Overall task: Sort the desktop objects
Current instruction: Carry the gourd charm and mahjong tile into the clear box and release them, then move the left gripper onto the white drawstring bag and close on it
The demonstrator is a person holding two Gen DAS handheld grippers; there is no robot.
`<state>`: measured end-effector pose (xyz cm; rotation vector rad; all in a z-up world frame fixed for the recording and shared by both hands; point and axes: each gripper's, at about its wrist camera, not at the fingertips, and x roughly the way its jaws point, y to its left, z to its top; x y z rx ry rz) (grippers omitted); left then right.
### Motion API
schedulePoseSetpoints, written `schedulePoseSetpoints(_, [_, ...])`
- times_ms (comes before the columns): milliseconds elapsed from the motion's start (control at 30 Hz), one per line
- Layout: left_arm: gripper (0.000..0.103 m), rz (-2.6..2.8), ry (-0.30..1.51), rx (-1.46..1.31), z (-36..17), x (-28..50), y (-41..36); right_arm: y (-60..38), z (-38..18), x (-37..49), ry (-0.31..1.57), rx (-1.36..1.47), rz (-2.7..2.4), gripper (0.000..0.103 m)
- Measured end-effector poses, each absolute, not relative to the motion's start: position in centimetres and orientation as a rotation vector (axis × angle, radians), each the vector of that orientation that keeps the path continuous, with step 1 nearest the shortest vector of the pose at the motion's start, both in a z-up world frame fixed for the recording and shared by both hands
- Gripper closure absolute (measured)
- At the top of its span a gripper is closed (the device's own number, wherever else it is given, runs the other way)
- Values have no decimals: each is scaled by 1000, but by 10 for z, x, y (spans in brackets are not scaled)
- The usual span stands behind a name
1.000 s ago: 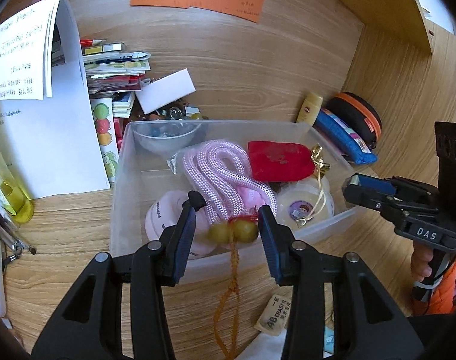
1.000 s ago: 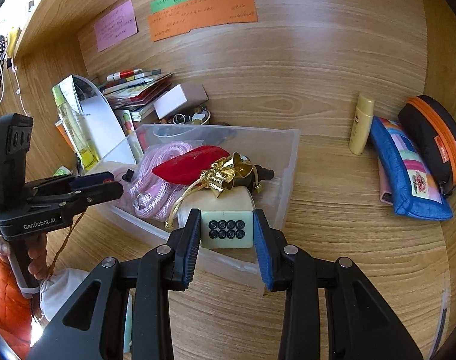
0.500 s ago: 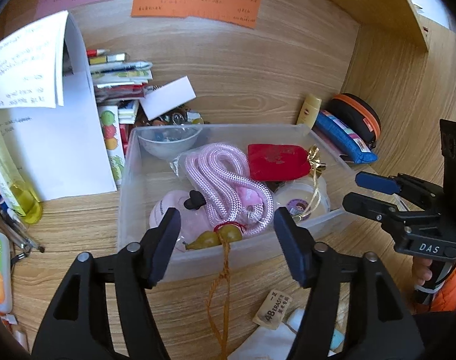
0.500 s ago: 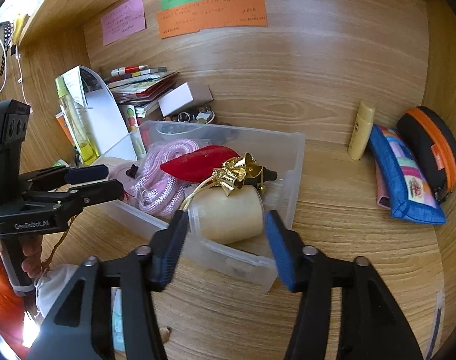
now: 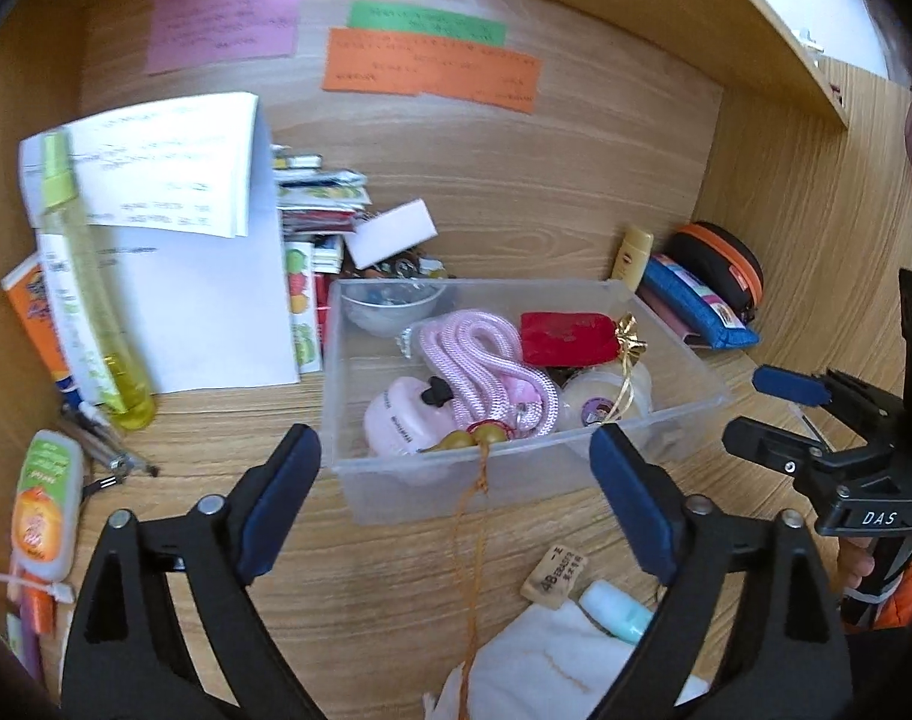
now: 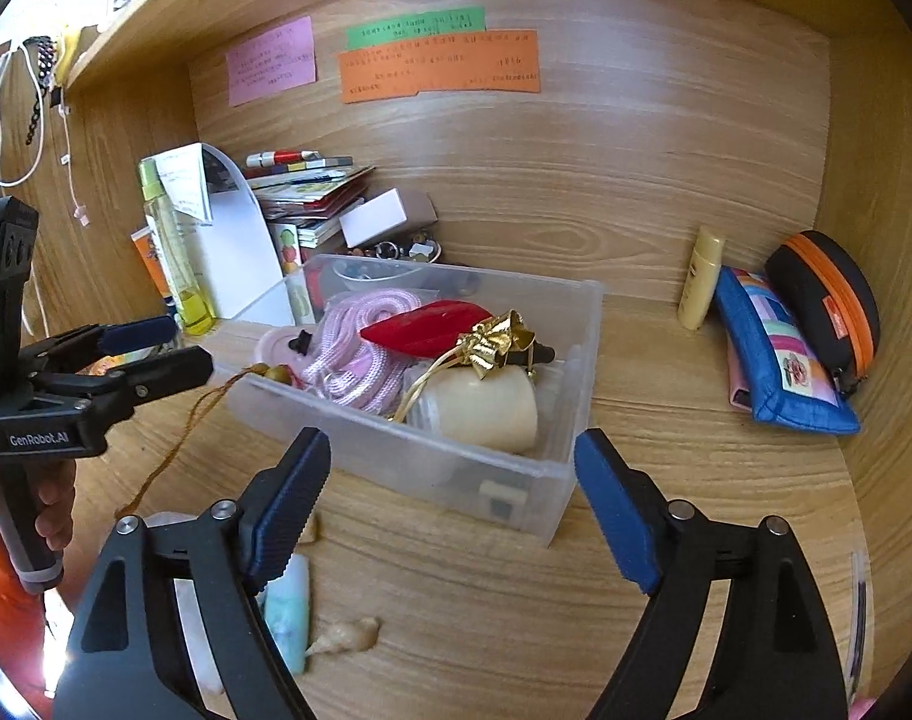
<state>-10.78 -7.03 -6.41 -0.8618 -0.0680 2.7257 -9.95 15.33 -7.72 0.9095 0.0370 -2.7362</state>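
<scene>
A clear plastic bin stands mid-desk. It holds a pink rope, a red pouch with a gold bow, a cream roll, a pink jar and a small bowl. A gourd charm rests on the near rim, its orange cord hanging out over the desk. A mahjong tile lies in the bin's near corner. My left gripper and right gripper are both open and empty, just in front of the bin.
A yellow spray bottle, white papers and stacked books stand left. A blue pouch, black-orange case and yellow tube lie right. An eraser, a mint object and white cloth lie in front.
My left gripper opened, left the gourd charm on the bin's rim and backed away. My right gripper opened, dropped the mahjong tile into the bin and backed away.
</scene>
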Motion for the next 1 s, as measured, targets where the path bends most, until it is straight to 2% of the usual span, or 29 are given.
schedulePoseSetpoints(467, [6, 2763, -82, -886, -70, -56, -82, 155, -92, -63, -23, 948, -2703, 20])
schedulePoseSetpoints(1000, [4, 2647, -2, -1008, -113, -17, -38, 162, -140, -46, -102, 1123, -2626, 20])
